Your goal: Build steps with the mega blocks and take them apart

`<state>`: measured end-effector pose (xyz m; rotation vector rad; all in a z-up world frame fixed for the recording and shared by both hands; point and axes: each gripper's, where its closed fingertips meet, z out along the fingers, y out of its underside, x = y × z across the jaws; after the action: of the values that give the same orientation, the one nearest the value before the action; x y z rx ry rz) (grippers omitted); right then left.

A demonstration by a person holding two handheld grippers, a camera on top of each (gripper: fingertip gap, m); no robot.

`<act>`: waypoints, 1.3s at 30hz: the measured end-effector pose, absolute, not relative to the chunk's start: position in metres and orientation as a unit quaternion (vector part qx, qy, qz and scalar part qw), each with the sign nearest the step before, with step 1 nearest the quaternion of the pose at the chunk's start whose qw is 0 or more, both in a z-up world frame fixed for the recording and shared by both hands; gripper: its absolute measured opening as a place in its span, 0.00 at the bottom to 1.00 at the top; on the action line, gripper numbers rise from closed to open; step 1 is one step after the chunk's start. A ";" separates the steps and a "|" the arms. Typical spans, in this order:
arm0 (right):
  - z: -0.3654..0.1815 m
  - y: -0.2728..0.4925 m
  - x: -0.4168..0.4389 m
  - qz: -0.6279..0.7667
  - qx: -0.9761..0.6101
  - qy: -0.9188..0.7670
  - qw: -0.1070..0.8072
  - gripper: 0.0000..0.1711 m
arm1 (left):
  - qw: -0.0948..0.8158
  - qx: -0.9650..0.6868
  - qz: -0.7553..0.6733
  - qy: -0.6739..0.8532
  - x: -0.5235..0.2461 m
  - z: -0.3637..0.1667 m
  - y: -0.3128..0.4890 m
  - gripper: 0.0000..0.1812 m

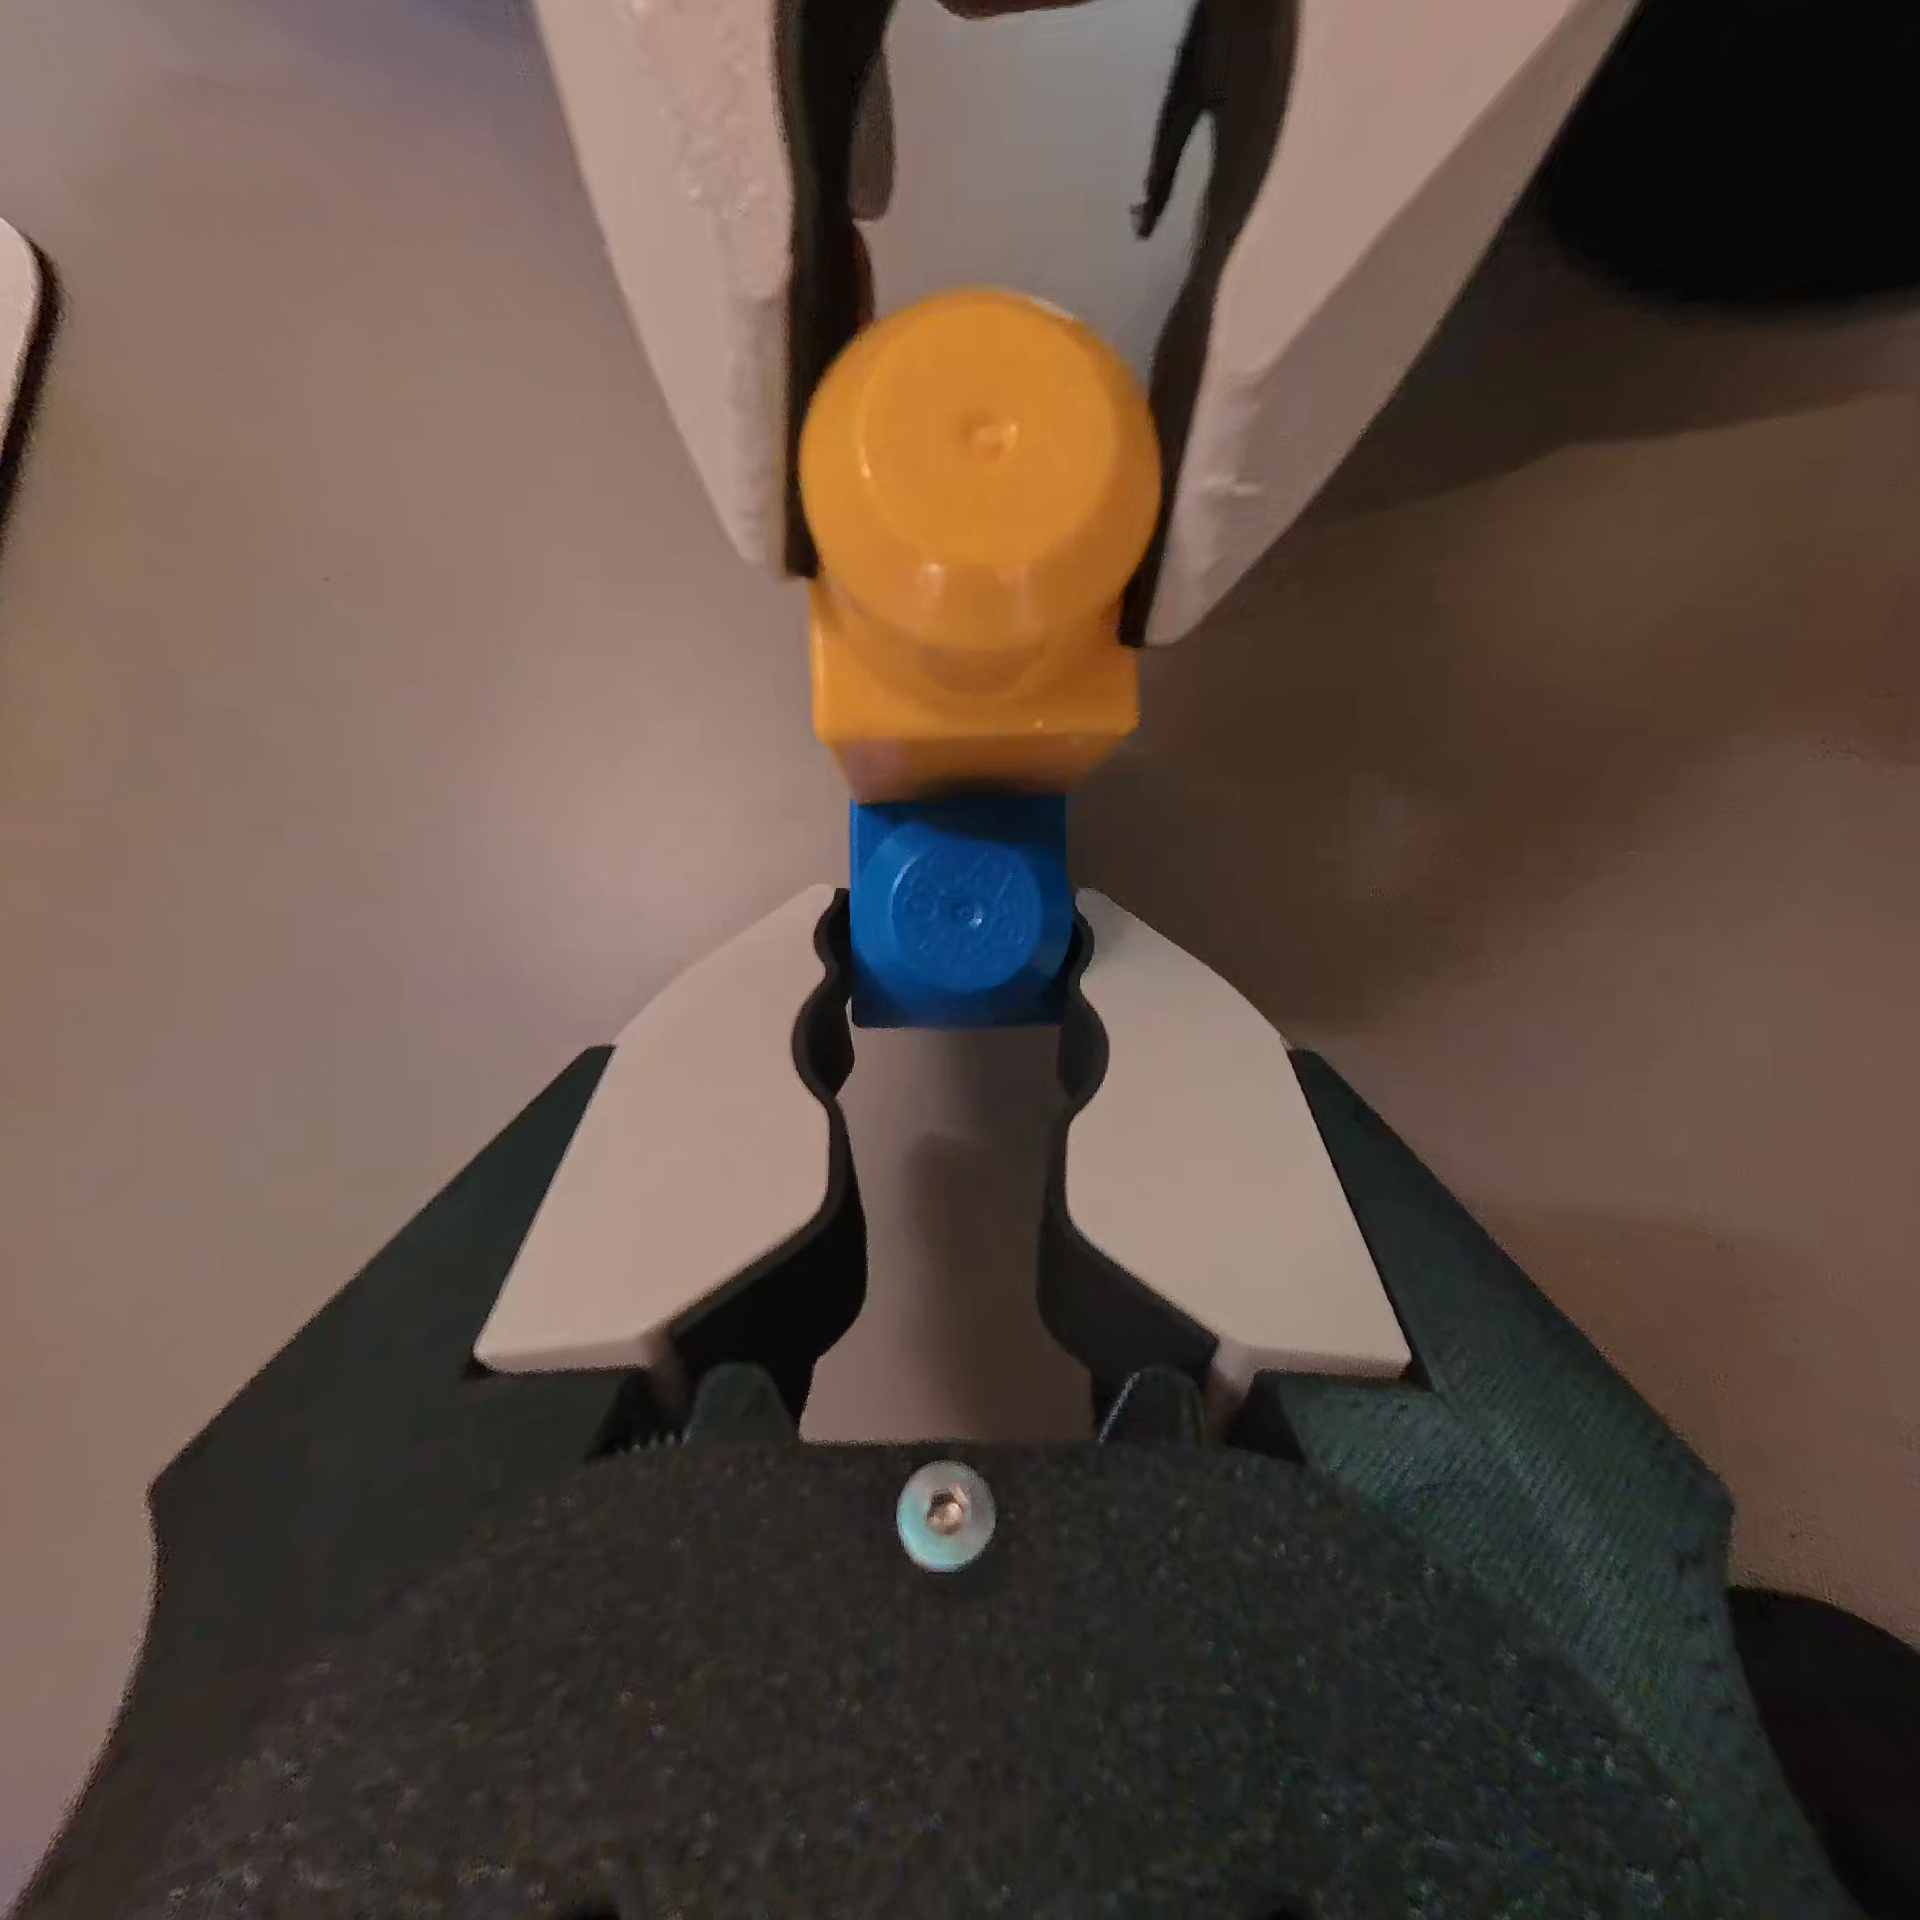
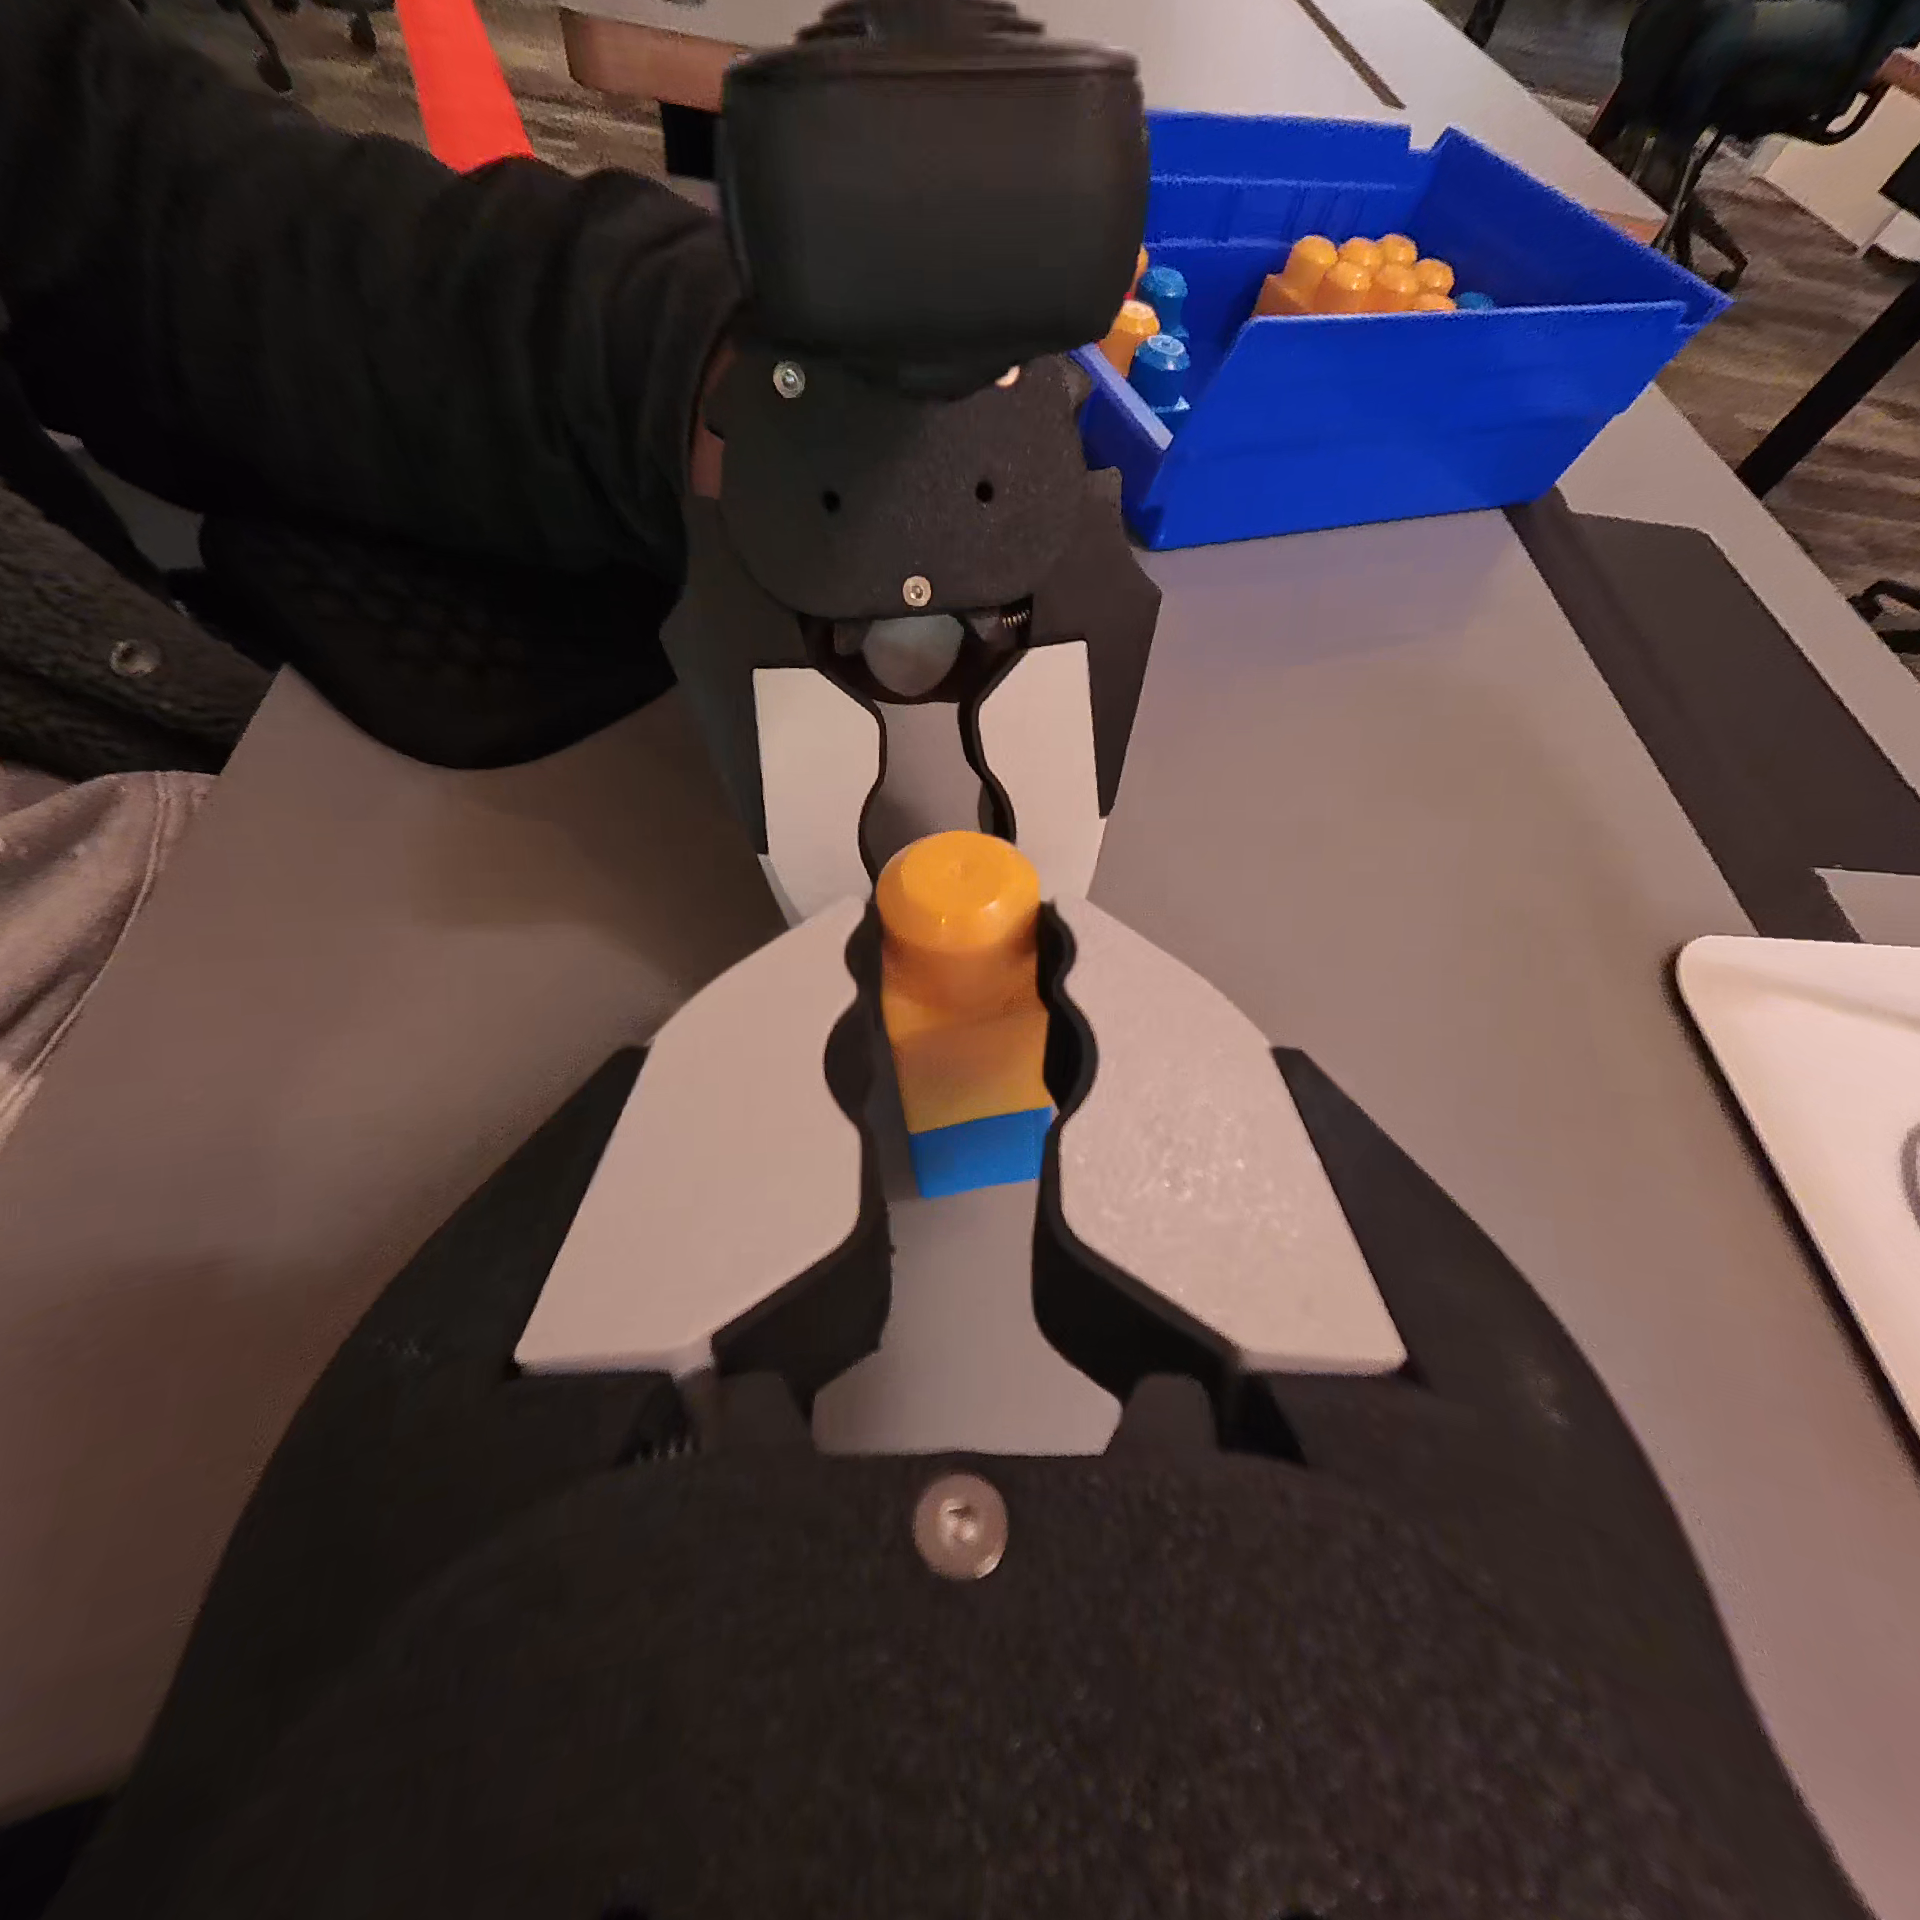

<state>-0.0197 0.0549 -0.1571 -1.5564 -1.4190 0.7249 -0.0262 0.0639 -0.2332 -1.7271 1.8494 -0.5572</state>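
An orange mega block (image 1: 977, 499) with one stud is gripped between the fingers of my right gripper (image 1: 966, 592), which comes in from the top of the left wrist view. Right beside it and lower, a blue block (image 1: 956, 925) with one stud is gripped at the tips of my left gripper (image 1: 956, 940). In the right wrist view my right gripper (image 2: 956, 925) is shut on the orange block (image 2: 961, 997), which sits on a blue piece (image 2: 977, 1148). The left gripper's white fingers (image 2: 805, 779) point down behind it, tips hidden.
The grey table (image 2: 1351, 831) carries a blue bin (image 2: 1403, 416) at the back right, holding several orange and blue blocks. A white board (image 2: 1818, 1091) lies at the right edge. A person's black sleeve (image 2: 364, 416) reaches in from the left. Tip to tip, the grippers are about 8 cm apart.
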 end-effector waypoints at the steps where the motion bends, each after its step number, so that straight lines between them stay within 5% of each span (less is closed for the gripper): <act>1: -0.159 0.055 -0.019 0.291 -0.626 -0.574 0.441 0.16 | 0.271 -0.640 -0.202 0.690 -0.027 -0.235 0.064 0.20; 23: -0.175 0.055 0.025 0.223 -0.685 -0.614 0.321 0.16 | 0.336 -0.601 -0.296 0.662 -0.023 -0.194 0.061 0.20; 31: -0.116 0.080 0.090 0.193 -0.710 -0.590 0.332 0.16 | 0.448 -0.581 -0.341 0.588 -0.018 -0.153 0.081 0.26; 39: -0.026 0.151 0.237 0.059 -0.800 -0.490 0.340 0.16 | 0.517 -0.624 -0.334 0.480 -0.035 -0.142 0.126 0.09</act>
<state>0.2371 0.1511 -0.0258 -2.0824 -1.2758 0.1526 -0.0345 0.1262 -0.1420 -1.4988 1.1527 -0.8022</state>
